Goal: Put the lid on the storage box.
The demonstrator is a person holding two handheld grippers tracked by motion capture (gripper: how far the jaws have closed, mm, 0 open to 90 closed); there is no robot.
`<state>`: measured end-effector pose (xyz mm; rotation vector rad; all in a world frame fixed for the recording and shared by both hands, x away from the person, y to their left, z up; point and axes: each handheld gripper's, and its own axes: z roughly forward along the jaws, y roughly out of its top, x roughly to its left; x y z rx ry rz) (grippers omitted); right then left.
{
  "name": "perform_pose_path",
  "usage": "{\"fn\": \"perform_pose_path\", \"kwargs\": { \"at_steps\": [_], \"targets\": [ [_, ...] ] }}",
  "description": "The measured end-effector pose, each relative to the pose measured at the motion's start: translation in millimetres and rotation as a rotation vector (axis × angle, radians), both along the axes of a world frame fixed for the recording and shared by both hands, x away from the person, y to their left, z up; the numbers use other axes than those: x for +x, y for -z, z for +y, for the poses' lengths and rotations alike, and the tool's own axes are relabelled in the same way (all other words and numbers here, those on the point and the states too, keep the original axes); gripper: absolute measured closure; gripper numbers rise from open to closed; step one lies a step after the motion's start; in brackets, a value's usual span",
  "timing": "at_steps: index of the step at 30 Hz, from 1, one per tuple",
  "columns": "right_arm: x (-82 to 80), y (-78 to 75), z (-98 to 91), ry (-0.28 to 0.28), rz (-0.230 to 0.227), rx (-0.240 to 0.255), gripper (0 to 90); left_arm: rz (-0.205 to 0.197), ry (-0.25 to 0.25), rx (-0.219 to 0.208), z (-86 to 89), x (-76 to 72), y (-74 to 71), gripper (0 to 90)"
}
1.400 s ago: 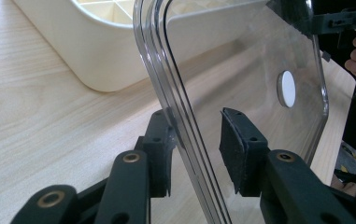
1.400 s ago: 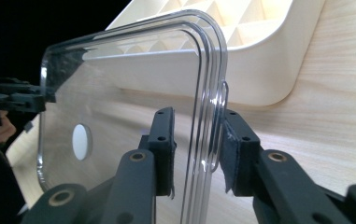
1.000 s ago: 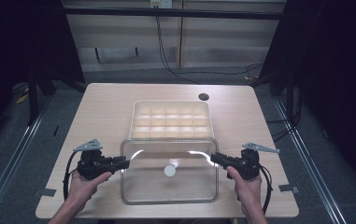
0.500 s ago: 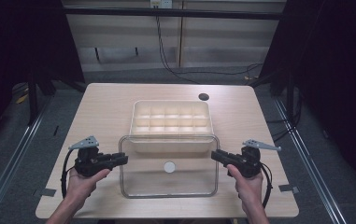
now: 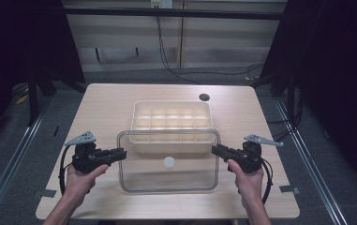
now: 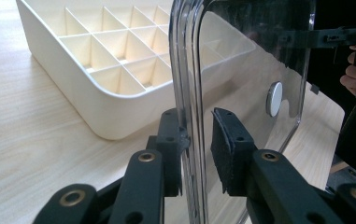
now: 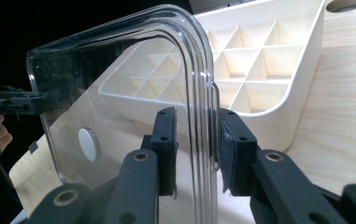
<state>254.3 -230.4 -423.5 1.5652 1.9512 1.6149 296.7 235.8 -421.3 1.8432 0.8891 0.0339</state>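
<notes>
A clear plastic lid (image 5: 168, 180) with a white round disc (image 5: 168, 162) hangs between my two grippers, just in front of a cream box of compartments (image 5: 171, 115). Its far edge overlaps the box's front wall. My left gripper (image 5: 122, 153) is shut on the lid's left rim, and in the left gripper view (image 6: 196, 140) the rim runs up between the pads. My right gripper (image 5: 214, 149) is shut on the lid's right rim, which sits between its pads in the right gripper view (image 7: 196, 140). The lid (image 7: 119, 79) stands tilted before the box (image 7: 269, 60).
The wooden table (image 5: 106, 108) has a dark round hole (image 5: 204, 97) behind the box. Tape marks (image 5: 47, 192) sit near its front corners. Dark floor, rails and cables surround the table.
The lid has shifted away from the person toward the box, so its far edge now overlaps the box front. Both hands stayed nearly in place.
</notes>
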Motion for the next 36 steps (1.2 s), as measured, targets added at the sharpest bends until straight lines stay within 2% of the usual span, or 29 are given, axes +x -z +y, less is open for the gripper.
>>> {"fn": "perform_pose_path", "kwargs": {
  "at_steps": [7, 23, 28, 36],
  "targets": [
    [5.3, -4.5, -0.1, 0.002, -0.006, 0.014, 70.5, -0.012, -0.010, -0.015, 0.2, 4.5, -8.1, 73.7],
    [24.4, -26.2, -6.5, 0.026, -0.038, 0.029, 70.2, -0.047, -0.015, -0.017, -7.7, 26.9, -38.7, 74.0],
    [34.9, -34.8, -6.3, 0.025, -0.048, 0.029, 70.1, -0.059, -0.025, -0.018, -7.6, 35.3, -48.7, 74.0],
    [51.1, -42.6, -0.2, 0.025, -0.054, 0.020, 69.8, -0.063, -0.045, -0.014, -2.5, 46.6, -54.3, 73.9]
  ]
}}
